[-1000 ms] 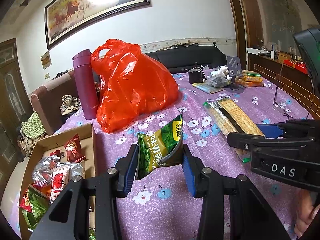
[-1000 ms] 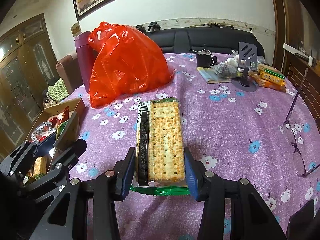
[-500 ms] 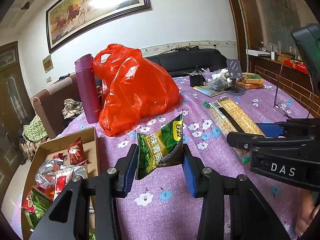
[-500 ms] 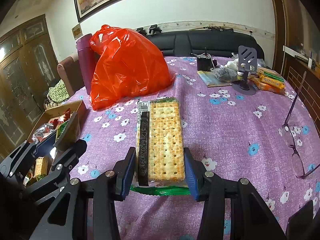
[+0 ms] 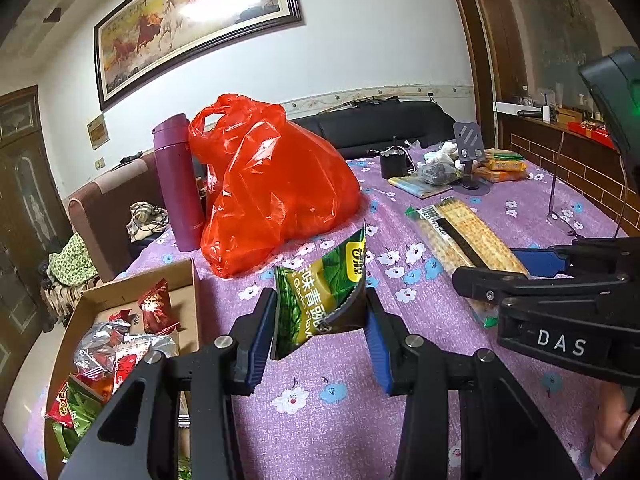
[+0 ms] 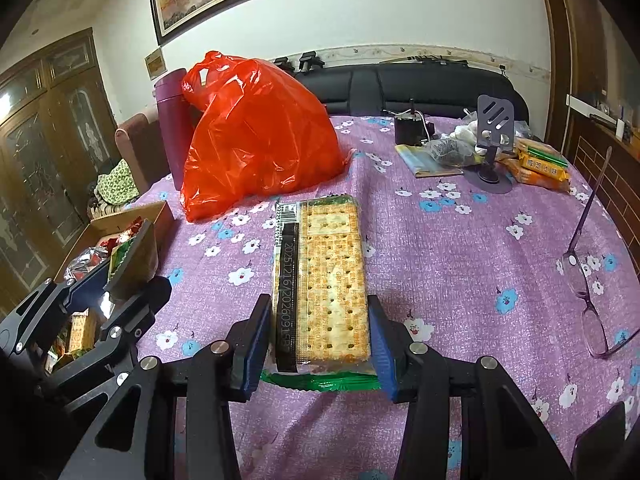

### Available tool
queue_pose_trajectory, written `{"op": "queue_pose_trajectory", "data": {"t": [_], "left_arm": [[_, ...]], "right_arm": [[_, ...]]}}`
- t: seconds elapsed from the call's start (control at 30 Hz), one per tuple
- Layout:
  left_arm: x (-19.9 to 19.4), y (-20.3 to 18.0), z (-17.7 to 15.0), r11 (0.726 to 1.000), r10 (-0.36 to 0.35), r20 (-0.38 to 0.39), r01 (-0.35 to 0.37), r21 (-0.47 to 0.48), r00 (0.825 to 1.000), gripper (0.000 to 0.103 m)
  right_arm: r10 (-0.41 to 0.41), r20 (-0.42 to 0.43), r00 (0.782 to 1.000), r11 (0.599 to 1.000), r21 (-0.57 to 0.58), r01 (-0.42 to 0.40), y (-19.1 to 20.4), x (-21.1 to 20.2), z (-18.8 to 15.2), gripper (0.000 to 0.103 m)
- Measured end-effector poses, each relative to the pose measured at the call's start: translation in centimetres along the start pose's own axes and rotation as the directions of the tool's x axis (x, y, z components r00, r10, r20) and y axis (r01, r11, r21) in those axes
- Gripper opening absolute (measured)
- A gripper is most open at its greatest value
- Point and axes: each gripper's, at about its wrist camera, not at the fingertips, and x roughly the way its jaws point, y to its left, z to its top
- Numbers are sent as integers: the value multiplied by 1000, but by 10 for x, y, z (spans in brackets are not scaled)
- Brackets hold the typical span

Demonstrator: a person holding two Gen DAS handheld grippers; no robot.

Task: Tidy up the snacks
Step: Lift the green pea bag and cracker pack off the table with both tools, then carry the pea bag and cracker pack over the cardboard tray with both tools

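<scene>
My left gripper is shut on a green snack packet, held upright above the purple flowered tablecloth, just right of a cardboard box holding several wrapped snacks. My right gripper is shut on the near end of a long cracker pack, which lies along the cloth. The right gripper also shows in the left wrist view on the cracker pack. The left gripper with its packet shows in the right wrist view beside the box.
A full red plastic bag and a purple flask stand behind the box. Glasses lie at the right. A phone stand, orange snack packs and small items sit at the far right. A sofa lies beyond the table.
The left gripper with the green packet has risen slightly and drifted a little; the box looks a bit nearer its left finger. The right gripper and cracker pack have barely moved.
</scene>
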Motion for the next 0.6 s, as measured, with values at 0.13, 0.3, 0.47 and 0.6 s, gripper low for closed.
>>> {"op": "queue_pose_trajectory", "data": {"t": [0.13, 0.3, 0.47, 0.6], "left_arm": [[-1, 0, 1, 1000, 0, 2, 0, -1, 1000, 41], [-1, 1, 0, 1000, 0, 2, 0, -1, 1000, 42], [-1, 1, 0, 1000, 0, 3, 0, -4, 1000, 41], [-4, 5, 4, 1000, -5, 4, 5, -23, 1000, 42]], "right_arm": [[0, 1, 1000, 1000, -1, 0, 0, 0, 0, 49], [-1, 1, 1000, 1000, -3, 1, 1, -1, 0, 49], [1, 2, 1000, 1000, -3, -1, 1, -1, 1, 49], [3, 5, 1000, 1000, -2, -3, 1, -2, 2, 49]]}}
